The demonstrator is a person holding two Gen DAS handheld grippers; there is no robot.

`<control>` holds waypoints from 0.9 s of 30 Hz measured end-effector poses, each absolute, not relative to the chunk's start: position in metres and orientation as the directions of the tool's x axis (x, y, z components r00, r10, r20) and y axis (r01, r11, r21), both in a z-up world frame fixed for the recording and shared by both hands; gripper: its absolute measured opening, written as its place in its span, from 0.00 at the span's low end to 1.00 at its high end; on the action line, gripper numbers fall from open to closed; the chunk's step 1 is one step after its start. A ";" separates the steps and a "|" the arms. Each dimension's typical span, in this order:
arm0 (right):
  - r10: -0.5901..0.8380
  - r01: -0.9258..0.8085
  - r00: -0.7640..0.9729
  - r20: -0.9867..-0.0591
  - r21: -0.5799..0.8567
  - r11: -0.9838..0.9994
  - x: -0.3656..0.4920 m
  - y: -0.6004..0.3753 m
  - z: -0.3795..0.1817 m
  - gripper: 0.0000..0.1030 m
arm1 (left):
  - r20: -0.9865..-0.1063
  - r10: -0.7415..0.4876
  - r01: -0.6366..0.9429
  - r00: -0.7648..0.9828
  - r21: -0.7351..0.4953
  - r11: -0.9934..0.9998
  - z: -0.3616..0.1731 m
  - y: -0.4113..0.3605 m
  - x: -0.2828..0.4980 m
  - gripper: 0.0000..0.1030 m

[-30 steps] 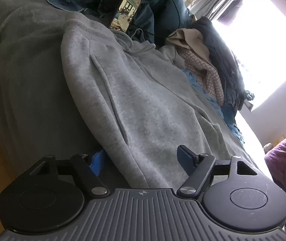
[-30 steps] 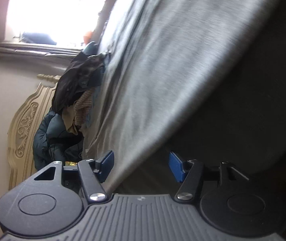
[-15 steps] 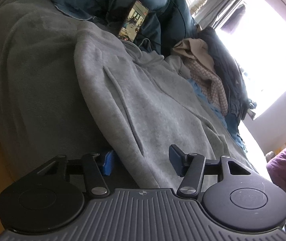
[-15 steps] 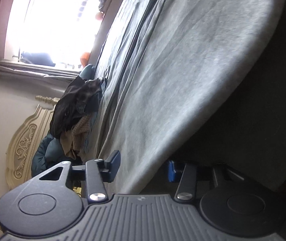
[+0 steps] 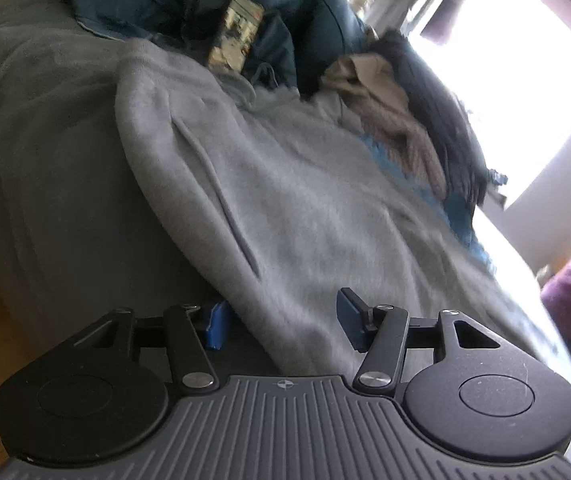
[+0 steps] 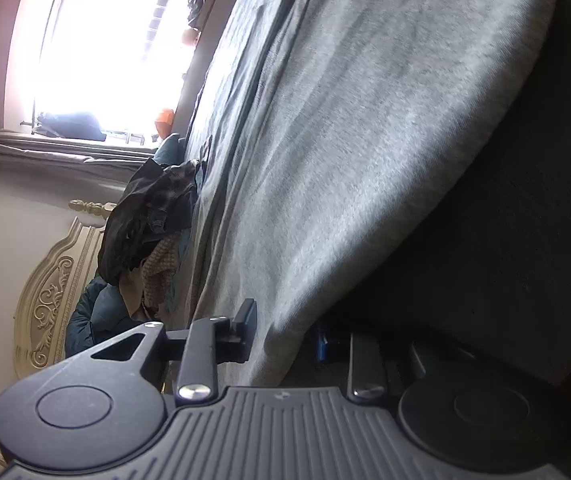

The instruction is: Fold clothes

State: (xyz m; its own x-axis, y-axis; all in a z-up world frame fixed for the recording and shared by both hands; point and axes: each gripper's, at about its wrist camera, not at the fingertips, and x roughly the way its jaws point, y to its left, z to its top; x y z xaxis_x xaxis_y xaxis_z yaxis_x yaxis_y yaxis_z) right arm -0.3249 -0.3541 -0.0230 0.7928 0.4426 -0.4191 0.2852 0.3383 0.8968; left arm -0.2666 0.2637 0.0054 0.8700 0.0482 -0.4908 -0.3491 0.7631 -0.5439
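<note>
Left gripper half-closed astride sweater hem; grip unclear. Right gripper just closing narrow over the hem.

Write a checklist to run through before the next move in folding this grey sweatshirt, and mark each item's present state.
1. Hem of grey sweatshirt inside left claw: ok; jaws have just been closing, cloth fills the gap.
2. Hem inside right claw: ok; jaws have just been closing.
3. Right claw's grip firm: cannot tell; one pad is hidden behind cloth.
4. Sweatshirt flat on bed: ok.
5. Clothes pile clear of it: not ok; it rests against the far side.
</note>
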 end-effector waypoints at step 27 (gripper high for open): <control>0.394 0.173 0.838 -0.377 0.869 0.463 -0.309 -0.350 0.018 0.06 | -0.408 0.168 -0.383 0.897 -0.530 0.757 0.031 0.282 -0.257 0.09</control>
